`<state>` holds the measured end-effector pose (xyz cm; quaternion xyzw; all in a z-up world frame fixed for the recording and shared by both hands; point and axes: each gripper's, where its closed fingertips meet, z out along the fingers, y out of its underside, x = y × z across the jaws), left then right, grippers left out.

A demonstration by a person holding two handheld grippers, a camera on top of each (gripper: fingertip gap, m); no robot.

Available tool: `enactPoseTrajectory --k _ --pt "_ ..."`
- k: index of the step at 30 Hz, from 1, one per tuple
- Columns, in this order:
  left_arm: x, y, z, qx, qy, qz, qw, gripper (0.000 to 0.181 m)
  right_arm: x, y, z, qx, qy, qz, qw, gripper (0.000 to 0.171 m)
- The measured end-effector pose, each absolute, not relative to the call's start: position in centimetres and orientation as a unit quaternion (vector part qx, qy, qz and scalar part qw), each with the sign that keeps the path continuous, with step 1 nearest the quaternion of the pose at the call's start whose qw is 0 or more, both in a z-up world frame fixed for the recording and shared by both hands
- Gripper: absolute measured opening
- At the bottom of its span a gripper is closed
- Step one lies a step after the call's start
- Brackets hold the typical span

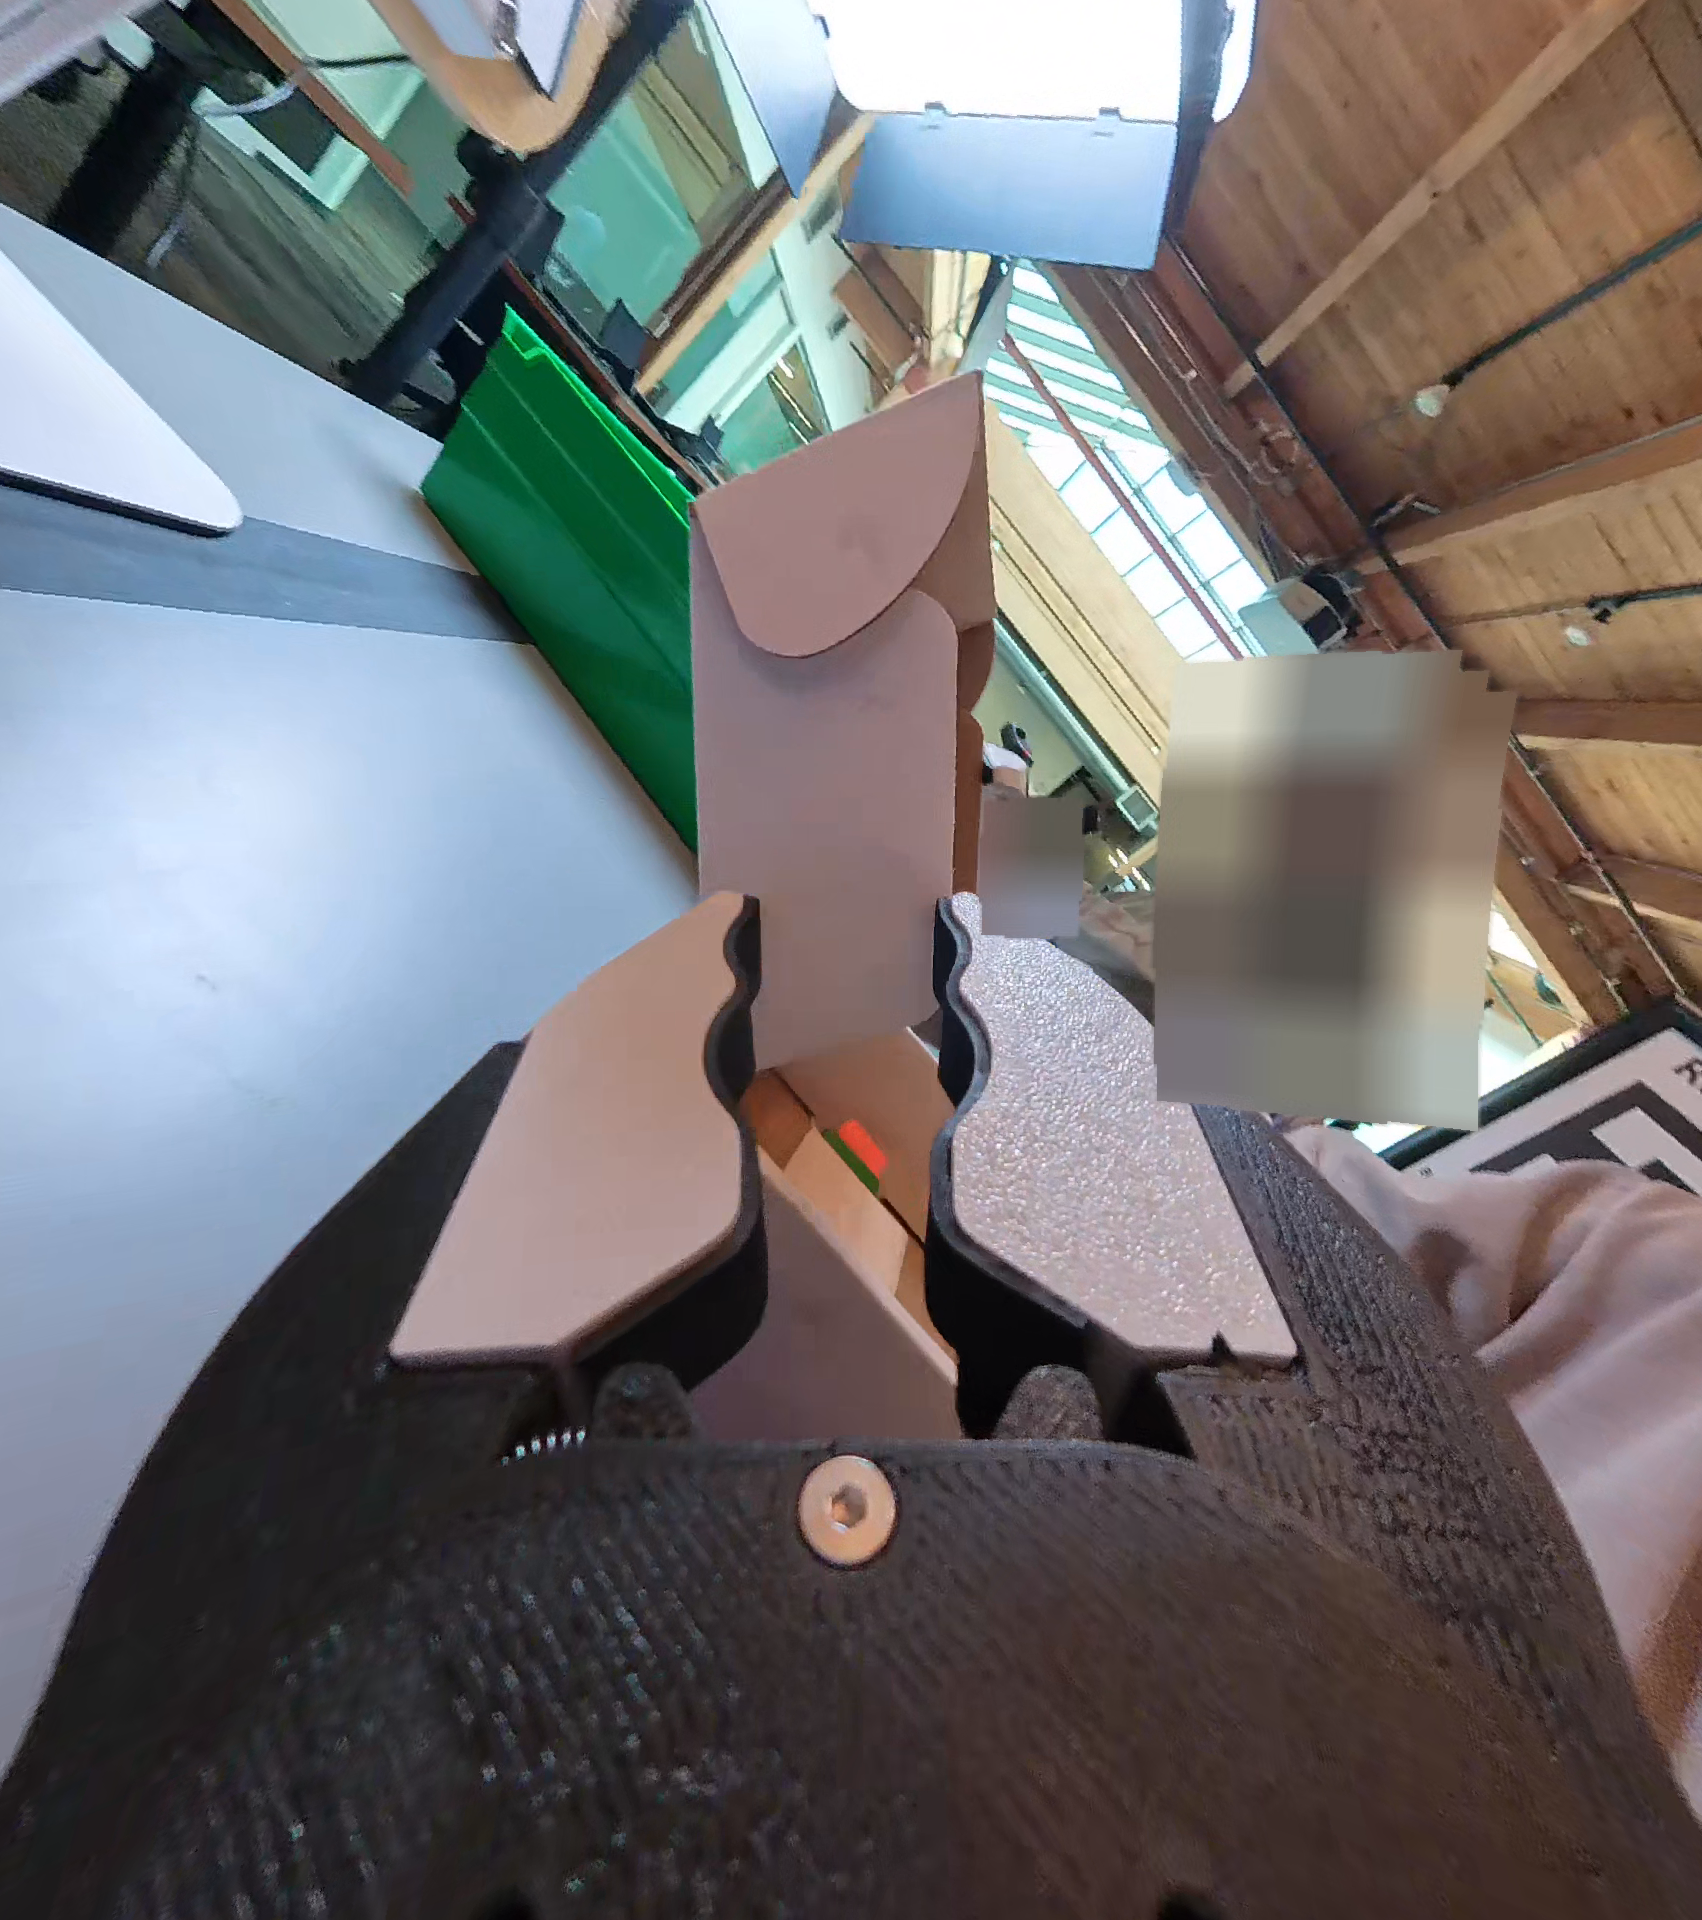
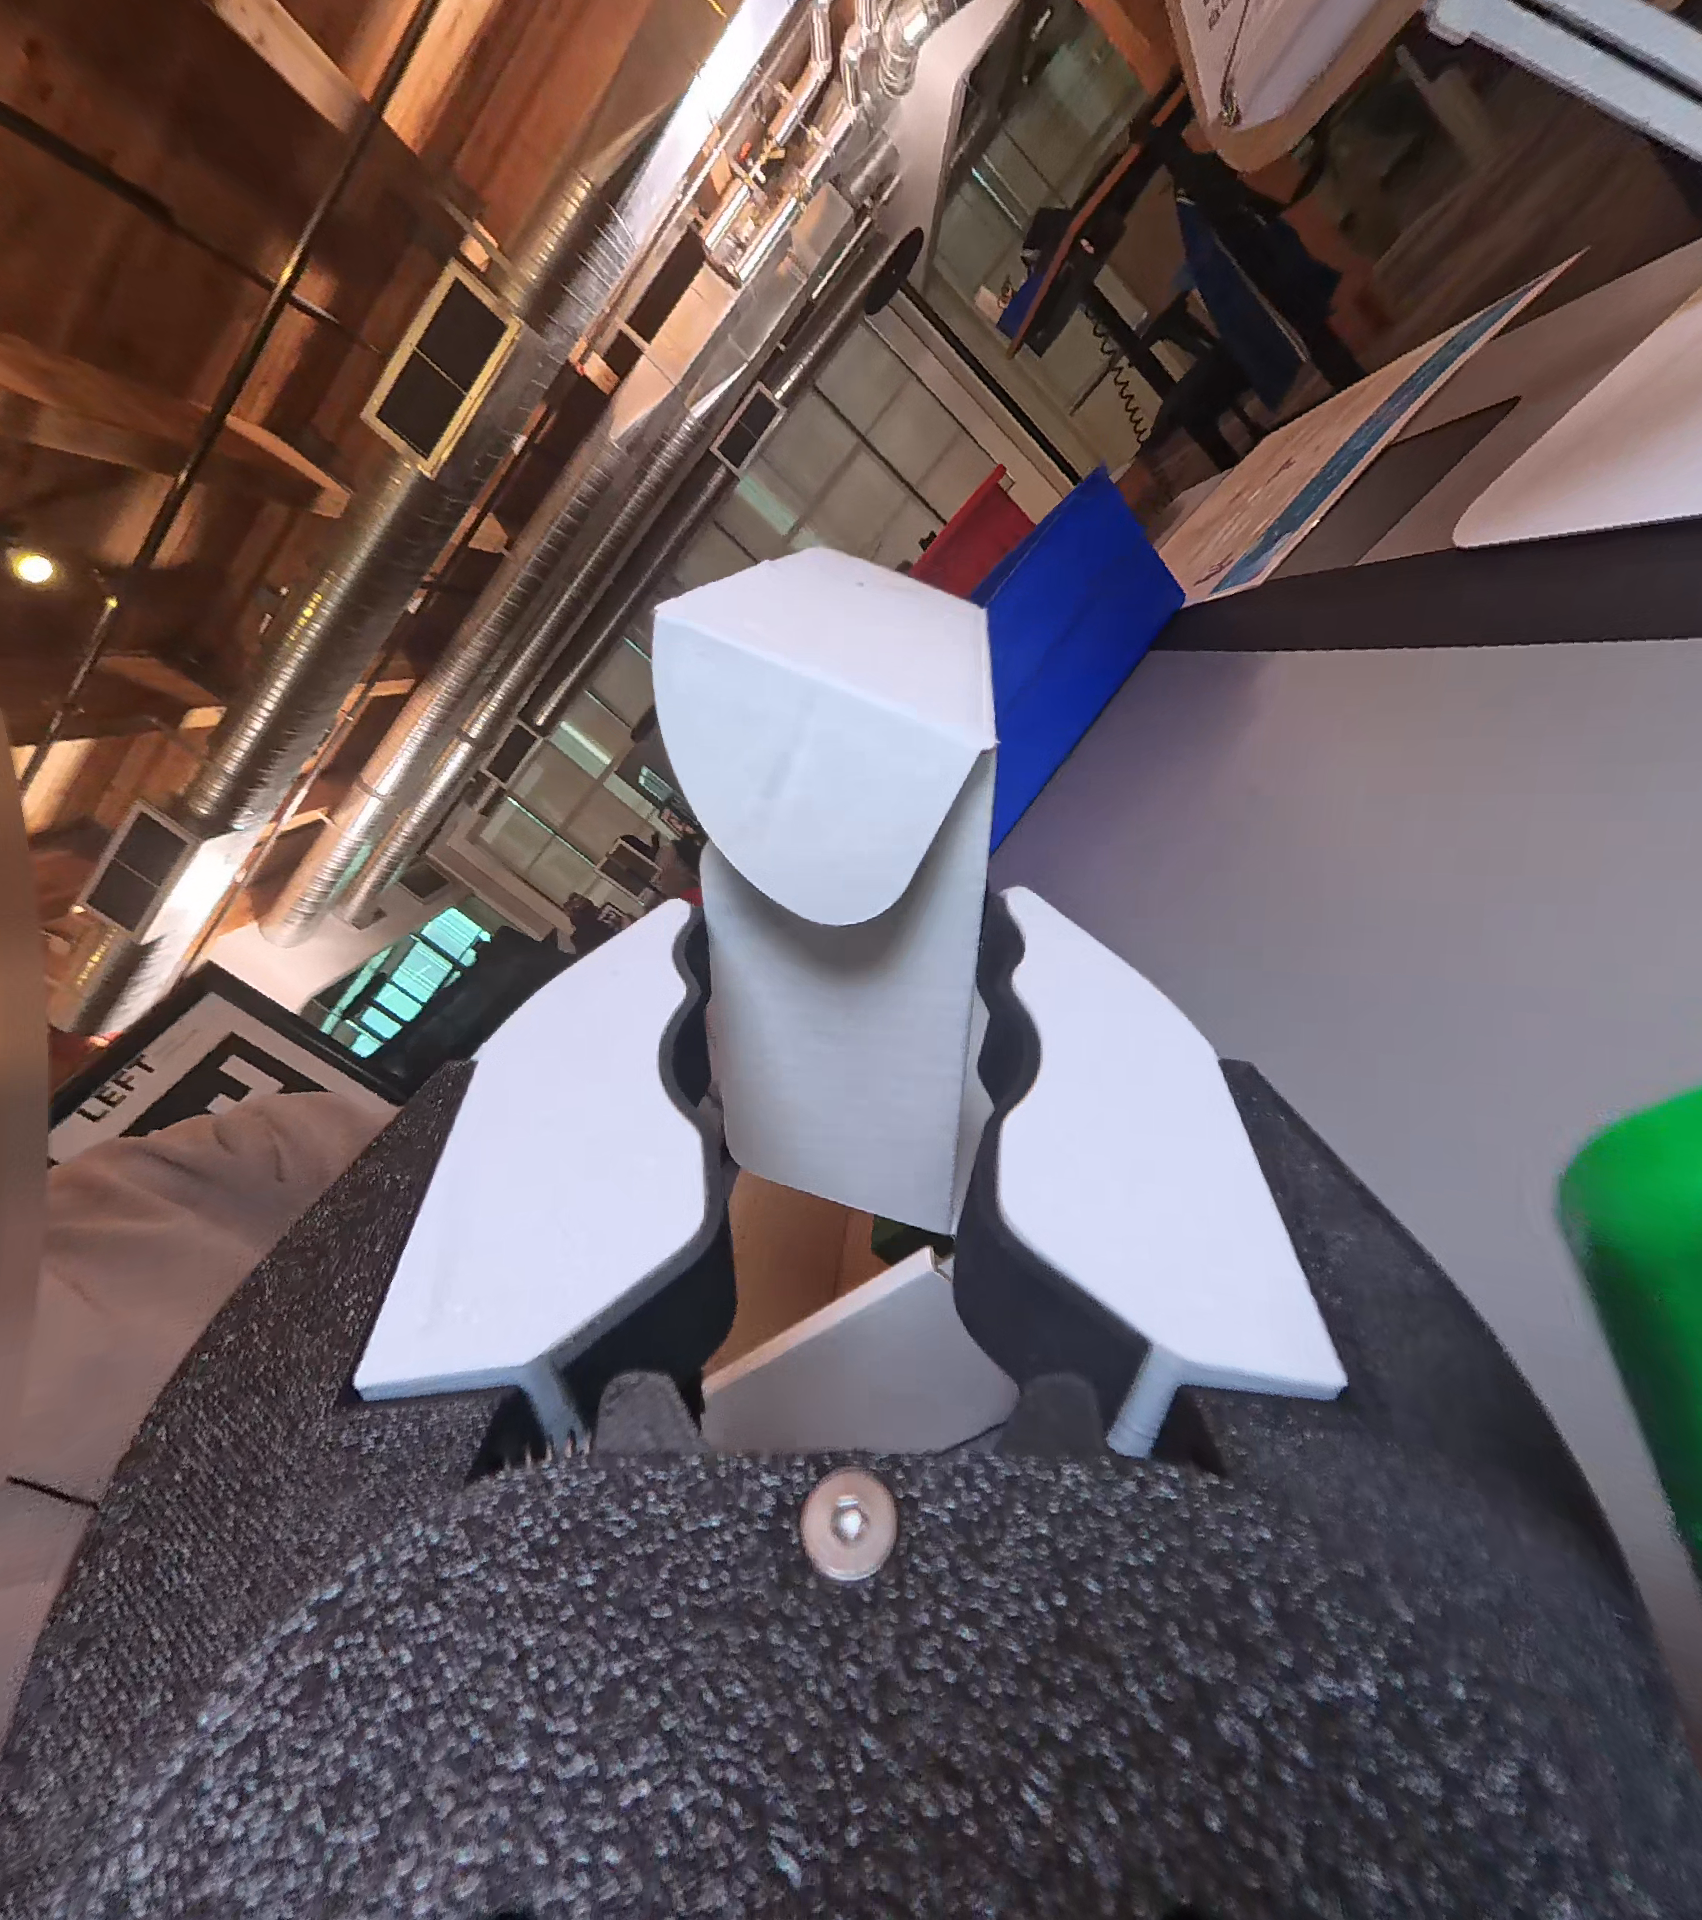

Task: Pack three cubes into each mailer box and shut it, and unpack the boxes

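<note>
A white mailer box with a brown cardboard inside is held up off the grey table, its lid open. In the left wrist view my left gripper (image 1: 847, 914) is shut on one side of the box (image 1: 826, 748), with a rounded ear flap standing above the fingers. Between the jaws I see into the box, where a red and green cube (image 1: 857, 1148) lies. In the right wrist view my right gripper (image 2: 847, 914) is shut on the other side of the box (image 2: 826, 1018), under a rounded ear flap (image 2: 805, 769). The other cubes are hidden.
A green bin (image 1: 556, 520) stands on the grey table (image 1: 203, 883) behind the box. A blue bin (image 2: 1075, 644) with a red one (image 2: 966, 525) behind it stands at the far table edge. A blurred green thing (image 2: 1699, 1351) is close on the right. A person's pale sleeve (image 1: 1605, 1351) is nearby. Some 15 cm of space lies between my two pairs of fingers.
</note>
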<state>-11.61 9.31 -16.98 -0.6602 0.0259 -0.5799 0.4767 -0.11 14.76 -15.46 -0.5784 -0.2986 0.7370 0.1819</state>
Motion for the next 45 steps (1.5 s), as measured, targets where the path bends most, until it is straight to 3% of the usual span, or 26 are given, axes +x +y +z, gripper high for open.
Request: enactPoseTrajectory --k 4,15,23,34,45 --pt "-10.8 7.4 -16.6 -0.664 0.089 -0.567 0.480 0.022 0.2 13.8 -14.9 -0.560 -0.357 0.717 0.213 0.049" --pt "-12.0 7.3 -16.7 -0.662 0.176 -0.476 0.551 0.042 1.5 9.8 -14.5 -0.475 -0.506 0.684 0.224 0.050" --pt "-8.3 2.6 -16.5 -0.615 0.291 -0.585 0.441 0.040 1.8 8.3 -14.4 -0.461 -0.539 0.673 0.208 0.049" --pt "-7.4 1.3 -15.6 -0.605 0.309 -0.593 0.433 0.042 4.3 7.4 -13.9 -0.453 -0.541 0.689 0.166 0.057" --pt "-6.8 1.1 -15.7 -0.629 0.355 -0.526 0.449 0.035 3.4 6.7 -15.2 -0.461 -0.577 0.648 0.187 0.018"
